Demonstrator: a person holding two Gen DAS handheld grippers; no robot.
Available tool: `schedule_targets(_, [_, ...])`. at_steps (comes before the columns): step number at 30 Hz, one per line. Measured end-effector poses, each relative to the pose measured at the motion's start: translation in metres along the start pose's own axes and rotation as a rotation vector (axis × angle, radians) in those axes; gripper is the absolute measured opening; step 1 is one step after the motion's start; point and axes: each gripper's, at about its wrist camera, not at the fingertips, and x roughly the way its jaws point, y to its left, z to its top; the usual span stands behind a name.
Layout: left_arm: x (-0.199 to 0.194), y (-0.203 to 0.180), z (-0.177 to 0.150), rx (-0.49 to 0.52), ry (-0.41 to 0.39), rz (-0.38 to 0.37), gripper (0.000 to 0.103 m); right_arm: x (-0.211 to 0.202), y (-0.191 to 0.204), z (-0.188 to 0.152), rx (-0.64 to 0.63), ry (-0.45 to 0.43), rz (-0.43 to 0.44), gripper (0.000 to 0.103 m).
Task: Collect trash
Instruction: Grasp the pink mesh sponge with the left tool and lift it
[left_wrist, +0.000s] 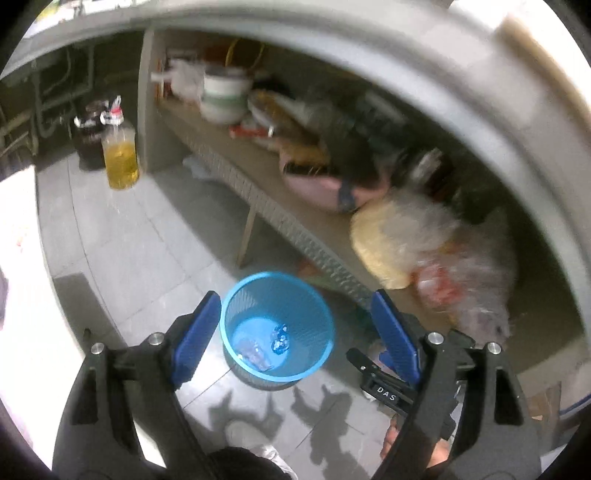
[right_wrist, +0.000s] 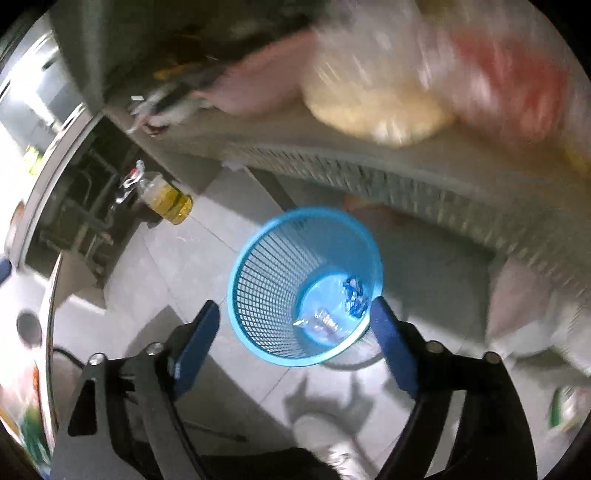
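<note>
A blue mesh waste basket (left_wrist: 277, 295) stands on the grey tiled floor; it also shows in the right wrist view (right_wrist: 266, 280). Inside lie a crumpled blue wrapper (left_wrist: 279, 338) (right_wrist: 354, 295) and a clear plastic piece (left_wrist: 255, 350) (right_wrist: 320, 322). My left gripper (left_wrist: 295, 317) is open and empty, held above the basket with its blue pads either side of it. My right gripper (right_wrist: 295, 326) is open and empty, above the basket too. A part of the right gripper marked "DAS" (left_wrist: 384, 391) shows at the lower right of the left wrist view.
A low shelf (left_wrist: 236, 173) under a counter holds plastic bags (left_wrist: 406, 236), a pink basin (left_wrist: 317, 184) and a white pot (left_wrist: 223, 94). A bottle of yellow liquid (left_wrist: 120, 155) (right_wrist: 168, 197) stands on the floor at left. A white shoe (right_wrist: 325, 435) is below.
</note>
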Motion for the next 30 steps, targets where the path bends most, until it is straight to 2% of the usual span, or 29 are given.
schedule_targets(2, [-0.036, 0.004, -0.010, -0.024, -0.062, -0.019, 0.079, -0.020, 0.014, 0.002, -0.059, -0.028, 0.010, 0.085])
schedule_targets(8, [-0.118, 0.019, -0.040, -0.059, -0.171, -0.031, 0.080, -0.072, 0.062, 0.013, -0.209, -0.079, 0.102, 0.086])
schedule_targets(10, [-0.151, 0.028, -0.054, -0.051, -0.223, -0.015, 0.084, -0.087, 0.080, 0.015, -0.247, -0.095, 0.144, 0.086])
schedule_targets(13, [-0.196, 0.042, -0.075, -0.027, -0.284, 0.030, 0.085, -0.105, 0.107, 0.013, -0.298, -0.105, 0.212, 0.086])
schedule_targets(19, [-0.282, 0.096, -0.128, -0.073, -0.402, 0.222, 0.085, -0.125, 0.161, -0.006, -0.426, -0.084, 0.313, 0.086])
schedule_targets(23, [-0.322, 0.138, -0.161, -0.148, -0.442, 0.352, 0.085, -0.135, 0.197, -0.021, -0.490, -0.058, 0.373, 0.086])
schedule_targets(25, [-0.331, 0.161, -0.177, -0.179, -0.430, 0.411, 0.085, -0.141, 0.219, -0.032, -0.544, -0.051, 0.403, 0.086])
schedule_targets(27, [-0.331, 0.182, -0.188, -0.179, -0.381, 0.472, 0.085, -0.144, 0.236, -0.040, -0.588, -0.046, 0.419, 0.086])
schedule_targets(30, [-0.320, 0.203, -0.203, -0.114, -0.297, 0.611, 0.085, -0.147, 0.267, -0.056, -0.651, -0.031, 0.453, 0.086])
